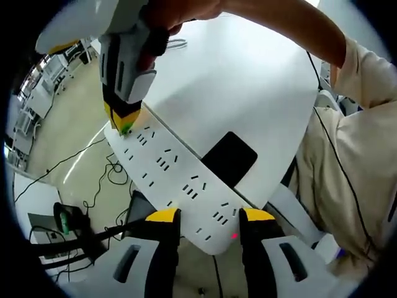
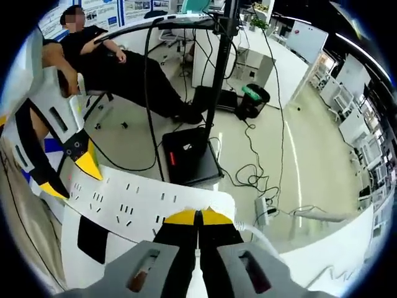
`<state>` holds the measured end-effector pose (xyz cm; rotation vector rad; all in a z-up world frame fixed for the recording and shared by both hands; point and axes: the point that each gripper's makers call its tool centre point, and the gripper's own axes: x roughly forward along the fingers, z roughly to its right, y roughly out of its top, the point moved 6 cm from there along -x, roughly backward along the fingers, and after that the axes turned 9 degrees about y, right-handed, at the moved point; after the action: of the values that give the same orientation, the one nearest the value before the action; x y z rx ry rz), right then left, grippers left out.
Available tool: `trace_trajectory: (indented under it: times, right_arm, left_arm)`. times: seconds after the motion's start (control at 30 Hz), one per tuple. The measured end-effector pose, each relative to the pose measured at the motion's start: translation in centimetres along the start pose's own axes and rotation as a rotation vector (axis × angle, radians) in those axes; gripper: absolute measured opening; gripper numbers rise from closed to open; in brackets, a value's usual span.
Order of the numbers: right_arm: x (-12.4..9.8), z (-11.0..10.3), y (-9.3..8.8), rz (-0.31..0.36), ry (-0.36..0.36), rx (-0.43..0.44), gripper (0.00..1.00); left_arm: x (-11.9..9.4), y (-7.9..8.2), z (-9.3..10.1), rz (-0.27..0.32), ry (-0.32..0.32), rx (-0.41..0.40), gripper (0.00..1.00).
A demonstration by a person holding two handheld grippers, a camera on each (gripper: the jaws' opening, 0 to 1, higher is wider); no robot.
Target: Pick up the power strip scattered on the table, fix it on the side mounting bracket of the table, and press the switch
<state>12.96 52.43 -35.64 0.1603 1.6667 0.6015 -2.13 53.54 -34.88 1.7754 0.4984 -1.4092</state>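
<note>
A long white power strip (image 1: 167, 167) lies along the edge of the white table (image 1: 248, 81), beside a black rectangular patch (image 1: 229, 158). My left gripper (image 1: 209, 217) is shut on the strip's near end, one yellow-tipped jaw on each long side. A small red light (image 1: 234, 236) glows there. My right gripper (image 1: 124, 121) comes down from above with its tips on the far end. In the right gripper view, the right gripper (image 2: 198, 217) is shut, jaws together, touching the strip (image 2: 136, 202). The left gripper (image 2: 71, 177) clamps the other end near the black patch (image 2: 93, 239).
Beyond the table edge the floor holds a black box (image 2: 189, 158), a black pole stand (image 2: 217, 74), loose cables (image 2: 248, 167) and another socket strip (image 2: 263, 211). A person in black (image 2: 111, 62) sits further back. A beige-clothed arm (image 1: 347, 136) runs along the table.
</note>
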Motion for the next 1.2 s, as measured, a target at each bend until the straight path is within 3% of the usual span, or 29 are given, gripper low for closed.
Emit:
trace_trajectory:
  times: [0.2, 0.3, 0.57, 0.7, 0.77, 0.87, 1.07, 1.2]
  right_arm:
    - [-0.3, 0.3, -0.3, 0.02, 0.012, 0.028, 0.0]
    - [-0.6, 0.4, -1.1, -0.009, -0.012, 0.03, 0.0]
    - [-0.6, 0.1, -0.9, -0.023, -0.042, -0.01, 0.0]
    - [-0.5, 0.0, -0.7, -0.052, -0.089, -0.143, 0.0]
    - [-0.4, -0.3, -0.7, -0.052, -0.097, -0.147, 0.0]
    - [-0.4, -0.4, -0.5, -0.07, -0.11, -0.248, 0.0]
    - [-0.5, -0.8, -0.7, -0.05, -0.116, -0.288, 0.0]
    - [-0.7, -0.6, -0.9, 0.005, -0.105, -0.268, 0.0]
  left_arm:
    - [0.0, 0.0, 0.0, -0.003, 0.001, -0.002, 0.42]
    - [0.1, 0.0, 0.0, -0.002, -0.001, -0.002, 0.42]
    - [0.1, 0.1, 0.0, -0.021, -0.001, -0.005, 0.42]
    - [0.1, 0.1, 0.1, -0.019, -0.001, -0.004, 0.42]
    - [0.1, 0.1, 0.1, -0.02, 0.0, -0.004, 0.42]
    - [0.1, 0.1, 0.1, -0.022, 0.001, -0.004, 0.42]
    - [0.0, 0.1, 0.0, -0.022, 0.0, -0.004, 0.42]
    - [0.0, 0.1, 0.0, -0.026, 0.001, -0.002, 0.42]
